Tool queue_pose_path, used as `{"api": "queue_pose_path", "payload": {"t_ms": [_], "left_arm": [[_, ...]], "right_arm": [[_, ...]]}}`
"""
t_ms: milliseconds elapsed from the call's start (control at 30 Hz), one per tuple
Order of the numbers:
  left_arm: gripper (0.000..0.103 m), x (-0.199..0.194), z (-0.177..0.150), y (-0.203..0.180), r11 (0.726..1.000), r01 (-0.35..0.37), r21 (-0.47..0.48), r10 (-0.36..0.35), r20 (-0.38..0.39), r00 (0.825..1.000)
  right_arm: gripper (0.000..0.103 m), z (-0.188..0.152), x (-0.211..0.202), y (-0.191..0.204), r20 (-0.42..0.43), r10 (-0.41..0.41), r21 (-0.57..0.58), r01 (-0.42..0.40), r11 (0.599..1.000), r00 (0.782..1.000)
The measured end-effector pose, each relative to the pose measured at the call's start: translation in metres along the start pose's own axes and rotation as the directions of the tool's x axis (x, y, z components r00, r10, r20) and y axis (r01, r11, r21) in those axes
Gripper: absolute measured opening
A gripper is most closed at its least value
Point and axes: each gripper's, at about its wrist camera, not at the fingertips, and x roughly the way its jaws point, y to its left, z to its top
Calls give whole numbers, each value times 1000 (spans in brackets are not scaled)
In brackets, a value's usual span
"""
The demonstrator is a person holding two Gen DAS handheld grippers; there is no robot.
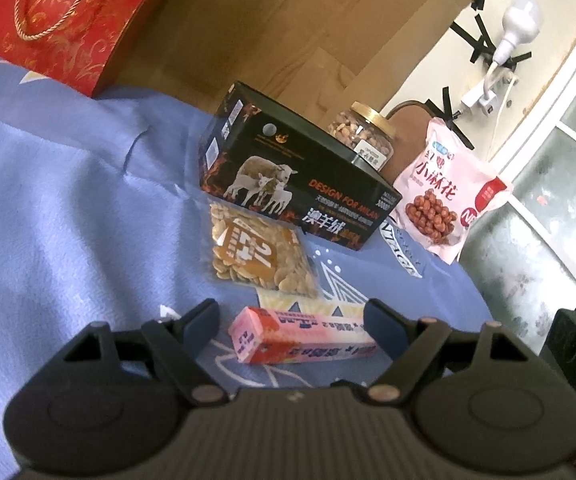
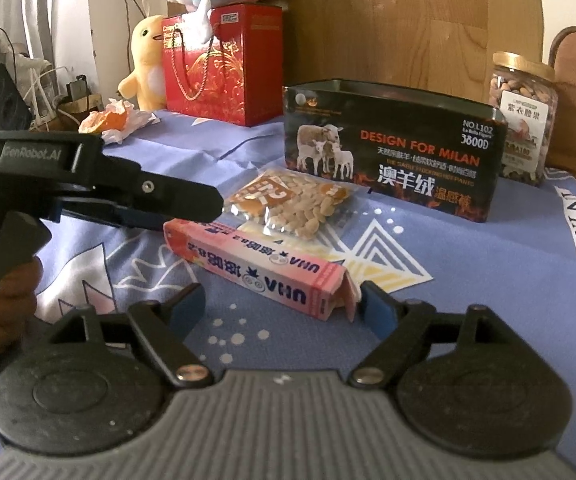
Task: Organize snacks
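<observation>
A pink candy box [image 1: 304, 336] [image 2: 256, 268] lies on the blue cloth. A clear packet of seeds [image 1: 258, 252] [image 2: 292, 204] lies just beyond it, in front of an open black tin [image 1: 296, 176] [image 2: 392, 148]. A nut jar [image 1: 364, 136] [image 2: 524, 116] stands behind the tin. A pink snack bag [image 1: 444, 196] leans at the right. My left gripper [image 1: 292, 320] is open, its fingers on either side of the candy box. My right gripper [image 2: 282, 308] is open, near the box's opened end. The left gripper also shows in the right wrist view [image 2: 192, 204], over the box's far end.
A red gift bag [image 1: 56, 20] [image 2: 224, 64] stands at the back left with plush toys [image 2: 148, 60] beside it. A crumpled wrapper [image 2: 116, 120] lies on the cloth. A wooden headboard [image 1: 288, 32] rises behind. A lamp and cables [image 1: 512, 36] hang on the right wall.
</observation>
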Motion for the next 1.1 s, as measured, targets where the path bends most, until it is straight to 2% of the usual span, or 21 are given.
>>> {"api": "queue_pose_path", "payload": {"t_ms": [267,600,800,1100], "left_arm": [[82,0,1,0,1000,3,5,-3,-8,1000],[85,2,0,-3,999,0,32,1,-19,1000],[92,4,3,0,999,37,18,-36,-32,999],[92,3,1,-2,999,28,31,-27,-29,999]], "right_arm": [[85,0,0,1,1,-8,-6,8,1000,1000],[79,-1,-2,-1,9,-14,9,14,1000,1000],[80,0,-1,-1,4,-12,10,12,1000,1000],[82,0,0,0,0,-8,6,8,1000,1000]]}}
